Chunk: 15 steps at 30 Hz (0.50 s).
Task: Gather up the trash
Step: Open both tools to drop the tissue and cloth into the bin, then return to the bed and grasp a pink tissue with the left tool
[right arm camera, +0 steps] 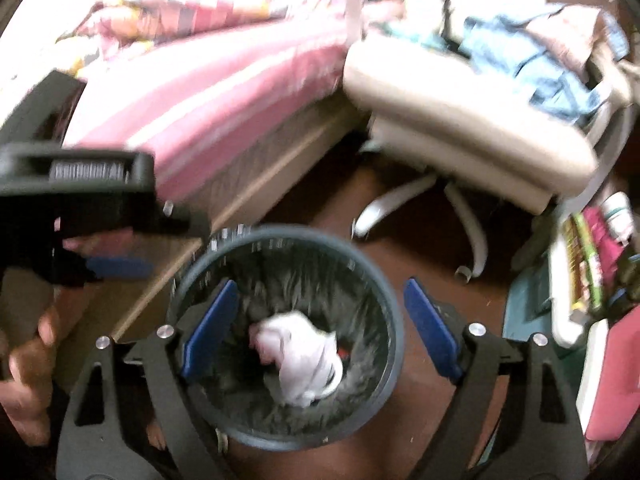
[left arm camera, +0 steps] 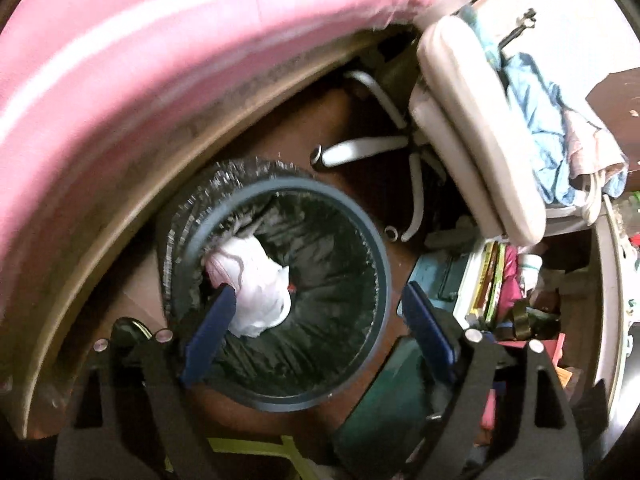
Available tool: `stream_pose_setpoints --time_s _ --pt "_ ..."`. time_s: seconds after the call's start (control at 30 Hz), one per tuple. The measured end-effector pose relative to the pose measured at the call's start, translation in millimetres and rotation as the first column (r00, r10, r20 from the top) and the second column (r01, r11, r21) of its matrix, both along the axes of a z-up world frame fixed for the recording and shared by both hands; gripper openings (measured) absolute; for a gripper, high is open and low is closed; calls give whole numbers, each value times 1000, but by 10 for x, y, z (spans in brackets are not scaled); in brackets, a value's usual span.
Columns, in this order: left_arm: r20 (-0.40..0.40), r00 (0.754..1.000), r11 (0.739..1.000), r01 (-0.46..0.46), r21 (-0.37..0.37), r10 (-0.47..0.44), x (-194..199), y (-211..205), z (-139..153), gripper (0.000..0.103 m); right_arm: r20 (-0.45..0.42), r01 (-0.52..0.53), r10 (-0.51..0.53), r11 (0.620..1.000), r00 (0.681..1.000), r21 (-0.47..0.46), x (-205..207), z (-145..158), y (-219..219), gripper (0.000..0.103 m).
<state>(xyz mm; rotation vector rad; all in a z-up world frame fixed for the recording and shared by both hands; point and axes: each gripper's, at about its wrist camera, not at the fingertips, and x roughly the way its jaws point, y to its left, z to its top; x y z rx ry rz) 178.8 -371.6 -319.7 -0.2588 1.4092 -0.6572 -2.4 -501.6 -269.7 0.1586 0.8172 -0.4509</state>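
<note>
The crumpled white trash (left arm camera: 260, 284) lies inside the round bin (left arm camera: 384, 280) with the black liner, on the brown floor beside the pink bed (left arm camera: 120, 60), so I judge this piece is already collected and other trash, if any, remains. The left gripper (left arm camera: 320, 300) and the right gripper (right arm camera: 318, 312) both hang over the bin, spread wide and holding nothing. Only the right view shows the left gripper from outside, with the person's hand (right arm camera: 24, 360) on it; the left view shows the bin's liner more sharply.
</note>
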Motion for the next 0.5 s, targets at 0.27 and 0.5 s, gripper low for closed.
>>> stream_pose_setpoints --time_s 0.27,0.5 --pt "178 962 971 -177 -160 205 -50 785 744 88 197 -52 58 998 979 -38 7 711 237 86" --pt "227 888 894 -322 -313 400 -182 1731 1356 89 288 -180 183 983 940 -38 153 1338 727 86"
